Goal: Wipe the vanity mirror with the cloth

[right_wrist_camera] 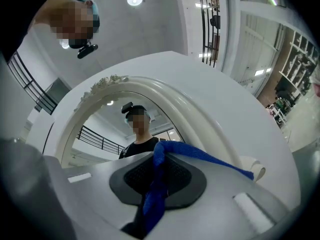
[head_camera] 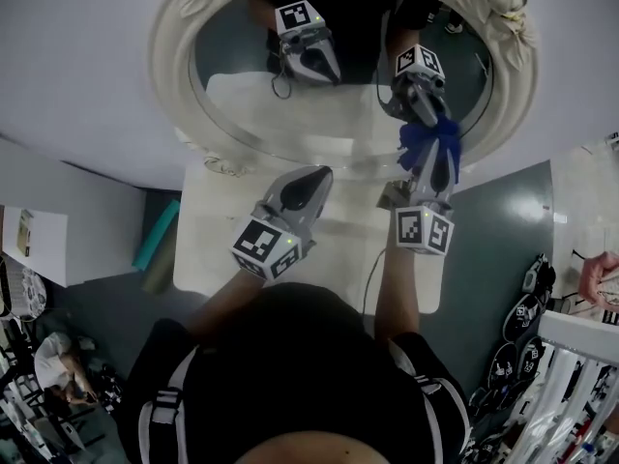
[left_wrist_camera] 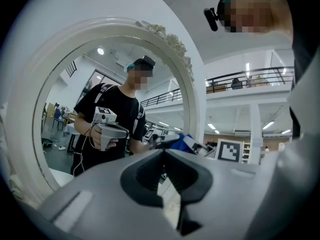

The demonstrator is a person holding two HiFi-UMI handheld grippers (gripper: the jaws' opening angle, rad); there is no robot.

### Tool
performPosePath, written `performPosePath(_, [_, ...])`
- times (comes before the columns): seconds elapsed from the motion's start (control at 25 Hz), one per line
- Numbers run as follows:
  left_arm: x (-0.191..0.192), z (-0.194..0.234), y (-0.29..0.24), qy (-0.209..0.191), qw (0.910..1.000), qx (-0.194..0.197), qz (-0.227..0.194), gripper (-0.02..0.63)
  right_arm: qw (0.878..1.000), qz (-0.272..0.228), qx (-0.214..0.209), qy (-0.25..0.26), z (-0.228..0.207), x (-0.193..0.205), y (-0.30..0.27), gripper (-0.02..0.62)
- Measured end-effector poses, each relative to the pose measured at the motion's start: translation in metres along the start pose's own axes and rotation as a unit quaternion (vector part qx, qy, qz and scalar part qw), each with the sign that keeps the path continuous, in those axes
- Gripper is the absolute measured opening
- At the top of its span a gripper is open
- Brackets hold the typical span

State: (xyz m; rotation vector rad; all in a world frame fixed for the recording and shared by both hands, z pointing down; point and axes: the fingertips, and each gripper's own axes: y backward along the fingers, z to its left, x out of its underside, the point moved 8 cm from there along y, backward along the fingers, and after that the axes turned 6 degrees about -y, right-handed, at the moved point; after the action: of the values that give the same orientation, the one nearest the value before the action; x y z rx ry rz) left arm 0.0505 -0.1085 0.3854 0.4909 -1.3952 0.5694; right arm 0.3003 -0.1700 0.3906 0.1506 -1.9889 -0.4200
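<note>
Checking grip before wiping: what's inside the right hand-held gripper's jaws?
A blue cloth is clamped between the jaws of the right hand-held gripper, one end trailing out; the pinched part is covered.

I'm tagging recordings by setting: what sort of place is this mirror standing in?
Probably a large lab or workshop hall, not a home: a railed mezzanine, ceiling strip lights, and spare marker-tagged gear lying nearby.

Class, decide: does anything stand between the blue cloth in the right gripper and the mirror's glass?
Nothing visible does. The blue cloth, clamped in the right gripper, is right up by the glass of the white-framed oval mirror, with no object between them.
</note>
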Motion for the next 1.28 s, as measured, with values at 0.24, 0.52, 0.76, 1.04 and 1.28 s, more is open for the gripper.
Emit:
performPosePath(0.24, [0.014,0.001,0.019,0.006,1.0,0.002,-0.002,0.006,1.0,-0.006,-0.011,-0.016,0.001,0.004,0.019,0.035])
performPosePath(0.52, [0.009,0.006,0.022,0.015,0.9998,-0.003,-0.01,0.006,0.999,-0.013,-0.037,-0.009,0.009,-0.003,0.011,0.035])
performPosePath(0.76, [-0.002,0.007,0.037,0.016,0.9996,-0.011,-0.021,0.006,0.998,-0.022,-0.059,-0.007,0.031,-0.014,0.008,0.035])
performPosePath(1.04, [0.001,-0.001,0.049,0.017,0.9989,-0.027,-0.033,0.006,0.996,-0.024,-0.086,0.0,0.038,-0.022,0.011,0.035])
performPosePath(1.28, [0.0,-0.002,0.057,0.018,0.9983,-0.037,-0.041,0.006,0.994,-0.029,-0.105,0.004,0.05,-0.024,0.007,0.035])
